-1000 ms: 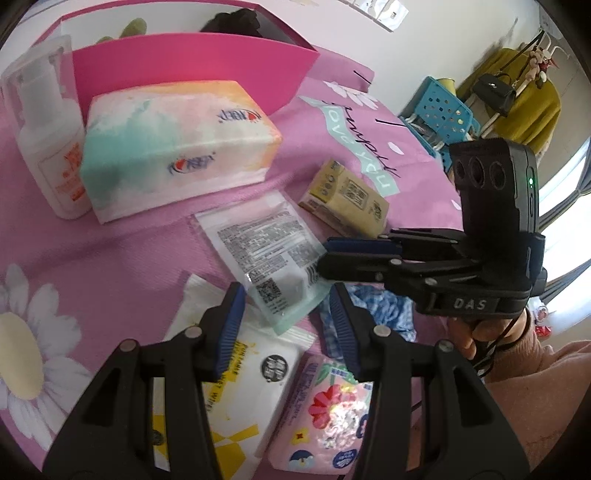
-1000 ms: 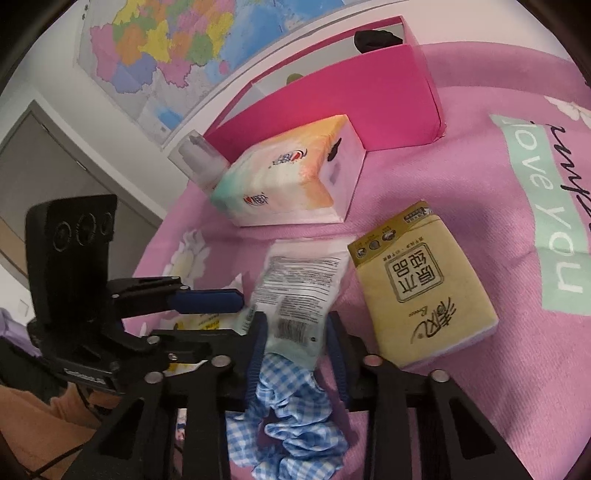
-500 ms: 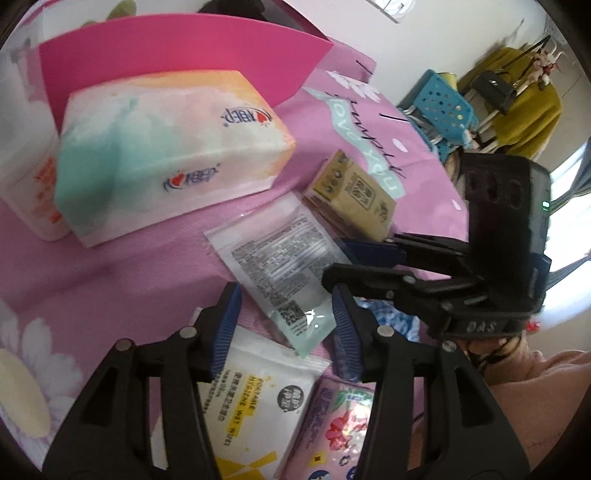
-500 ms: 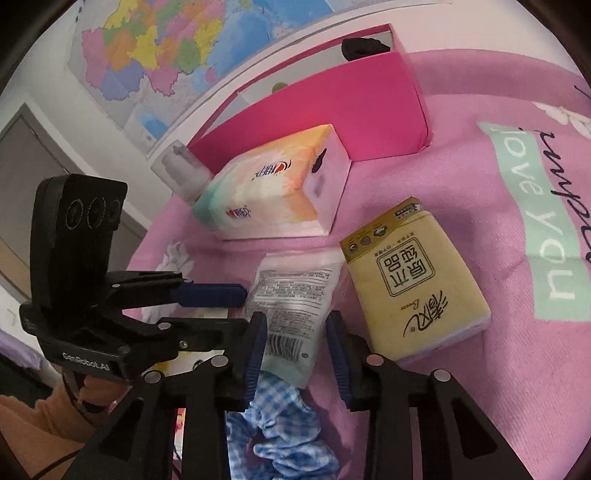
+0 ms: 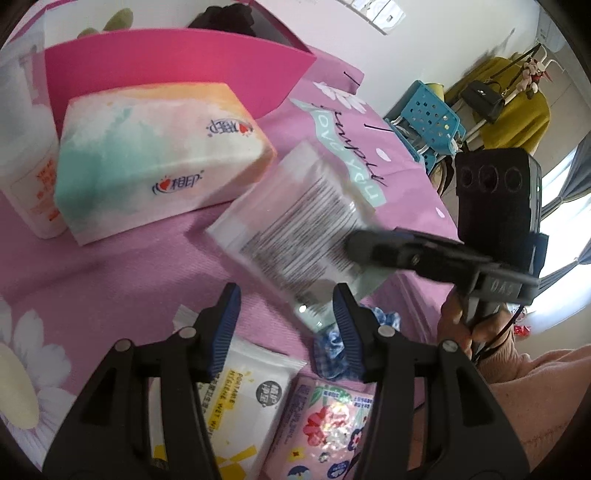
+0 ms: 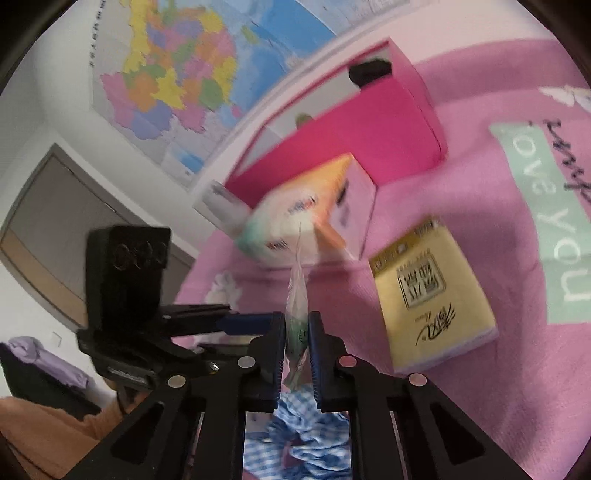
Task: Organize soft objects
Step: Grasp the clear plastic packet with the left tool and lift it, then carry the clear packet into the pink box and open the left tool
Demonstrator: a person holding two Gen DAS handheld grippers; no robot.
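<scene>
Pinching clear packet | right gripper | cloth reads "love you"

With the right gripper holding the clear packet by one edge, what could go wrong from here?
1. The right gripper pinches only the packet's edge, its jaws just closed; the slick film may slip out.
2. The packet hangs near the tissue pack and could brush it on the way to the pink box.
3. The scrunchie below might snag.

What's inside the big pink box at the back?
Inside the pink box a black thing and something green peek over the front wall. That wall hides everything lower down.
</scene>
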